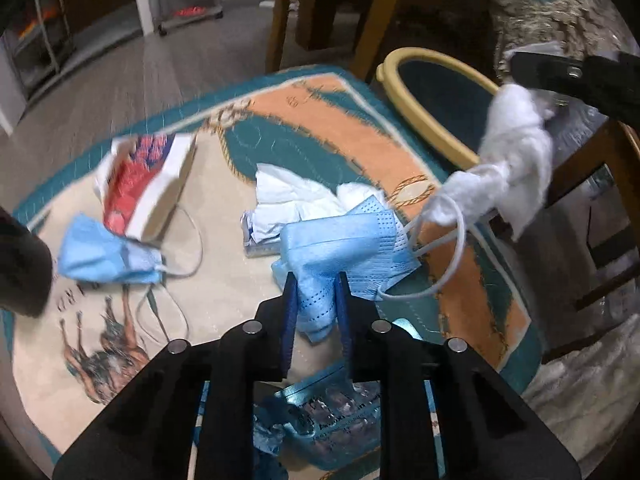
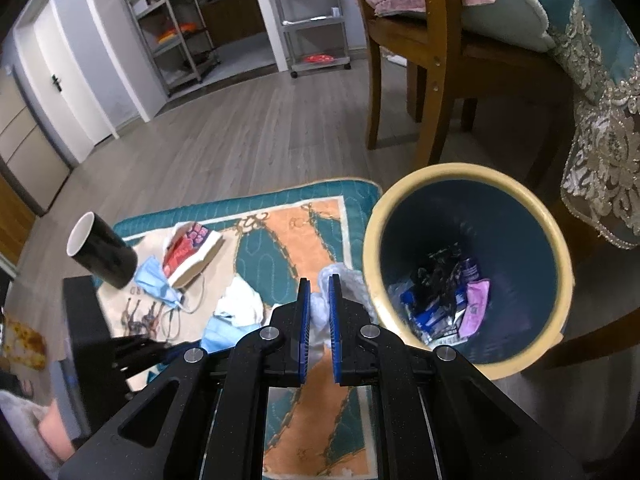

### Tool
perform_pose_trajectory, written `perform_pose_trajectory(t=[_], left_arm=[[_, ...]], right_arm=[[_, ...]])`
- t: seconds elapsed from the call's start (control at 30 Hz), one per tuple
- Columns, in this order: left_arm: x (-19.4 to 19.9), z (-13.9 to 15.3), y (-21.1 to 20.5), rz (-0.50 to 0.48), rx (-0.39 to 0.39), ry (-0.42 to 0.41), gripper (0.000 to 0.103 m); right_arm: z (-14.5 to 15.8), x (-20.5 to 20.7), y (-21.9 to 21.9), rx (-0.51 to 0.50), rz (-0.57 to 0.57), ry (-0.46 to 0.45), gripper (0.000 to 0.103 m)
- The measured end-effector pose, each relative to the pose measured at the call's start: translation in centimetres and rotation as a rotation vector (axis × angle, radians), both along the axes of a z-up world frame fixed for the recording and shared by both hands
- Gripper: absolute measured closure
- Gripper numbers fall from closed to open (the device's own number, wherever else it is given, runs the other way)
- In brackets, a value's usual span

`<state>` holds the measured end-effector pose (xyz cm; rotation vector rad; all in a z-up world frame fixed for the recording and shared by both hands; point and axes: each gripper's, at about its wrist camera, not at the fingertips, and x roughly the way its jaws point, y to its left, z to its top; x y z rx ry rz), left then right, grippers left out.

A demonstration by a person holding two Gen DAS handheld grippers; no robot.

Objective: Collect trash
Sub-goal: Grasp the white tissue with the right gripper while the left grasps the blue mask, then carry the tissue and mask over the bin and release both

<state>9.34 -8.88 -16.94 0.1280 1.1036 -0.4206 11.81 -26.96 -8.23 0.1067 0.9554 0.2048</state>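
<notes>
My left gripper [image 1: 316, 280] is shut on a blue face mask [image 1: 344, 244] and holds it above the patterned rug [image 1: 280, 120]; its white ear loop hangs to the right. My right gripper [image 2: 319, 280] is shut on a white crumpled tissue [image 2: 320, 312], left of the bin's rim; it shows in the left wrist view [image 1: 516, 148] at upper right. The yellow-rimmed bin [image 2: 560, 256] holds several wrappers. On the rug lie a second blue mask [image 1: 104, 252], a red and white box [image 1: 148, 184] and white crumpled paper [image 1: 288, 196].
A black mug [image 2: 104, 252] lies tipped at the rug's left edge. A blister pack [image 1: 336, 420] lies below my left gripper. Wooden chair legs [image 2: 424, 80] stand behind the bin, a lace-trimmed cloth [image 2: 600, 140] hangs at right. Shelving racks [image 2: 176, 40] stand far back.
</notes>
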Motion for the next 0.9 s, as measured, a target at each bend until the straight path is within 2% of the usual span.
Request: perform_pose_trajectory(t=[0.17, 0.33, 0.47, 0.63, 0.9], left_arm=[[-1.0, 3.9, 1.1, 0.027, -0.008, -0.107, 0.087], [-1.2, 8.1, 3.3, 0.089, -0.078, -0.182, 0.087], [-1.1, 10.6, 4.3, 0.121, -0.087, -0.248, 0.087], [-1.1, 12.3, 4.3, 0.116, -0.040, -0.308, 0.087], [-0.7, 12.8, 3.2, 0.085, -0.033, -0.318, 0.087]], right_arm=[[1.5, 0.1, -0.6, 0.021, -0.019, -0.036, 0.093], [3.2, -0.1, -0.8, 0.022, -0.017, -0.087, 0.093], [4.9, -0.3, -1.7, 0.025, -0.033, -0.134, 0.093], [6.7, -0.4, -3.8, 0.022, -0.080, -0.183, 0.093], [9.5, 0.2, -7.3, 0.002, -0.095, -0.240, 0.093]])
